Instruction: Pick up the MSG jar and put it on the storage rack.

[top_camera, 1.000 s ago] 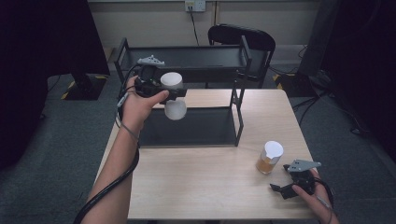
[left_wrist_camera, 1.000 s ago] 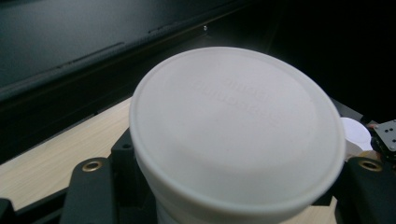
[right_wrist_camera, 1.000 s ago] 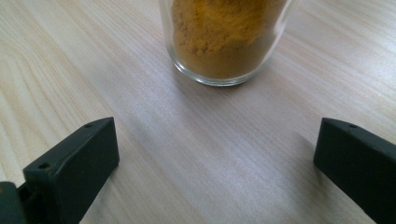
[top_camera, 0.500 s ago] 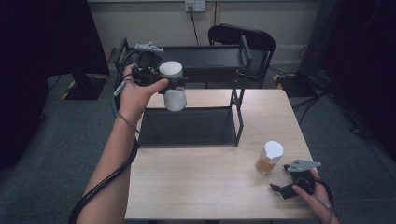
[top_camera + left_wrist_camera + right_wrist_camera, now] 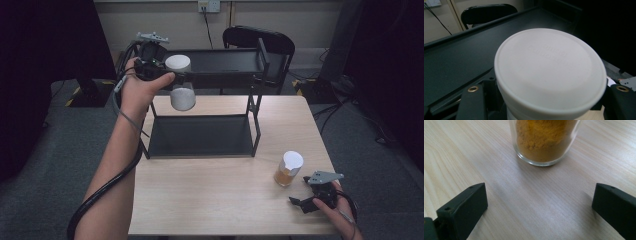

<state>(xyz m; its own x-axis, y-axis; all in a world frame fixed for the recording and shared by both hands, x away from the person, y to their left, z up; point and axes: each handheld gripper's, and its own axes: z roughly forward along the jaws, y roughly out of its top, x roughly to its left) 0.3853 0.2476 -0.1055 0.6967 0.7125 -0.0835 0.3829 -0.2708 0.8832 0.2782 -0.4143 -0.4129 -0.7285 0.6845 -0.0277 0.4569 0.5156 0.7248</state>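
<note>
A glass jar of white powder with a white lid (image 5: pixel 180 85) hangs in the air beside the front rail of the black rack's top shelf (image 5: pixel 220 62), my left gripper (image 5: pixel 167 75) shut on it just under the lid. In the left gripper view that white lid (image 5: pixel 550 72) looms between the two jaws, the top shelf (image 5: pixel 456 60) behind it. A second jar with yellow-brown powder and a white lid (image 5: pixel 289 169) stands on the wooden table at front right. Just in front of it my right gripper (image 5: pixel 299 202) rests low over the table, open, the jar's base (image 5: pixel 544 142) a short way ahead of the jaws.
The two-level black rack (image 5: pixel 202 135) fills the far half of the wooden table (image 5: pixel 210 195). A black chair (image 5: pixel 260 42) stands behind the table, against a wall with a socket and cable. Grey carpet lies all around.
My left gripper has lifted the white-powder jar from in front of the lower shelf up to the height of the top shelf's rail. The right gripper and the yellow-brown jar have stayed put.
</note>
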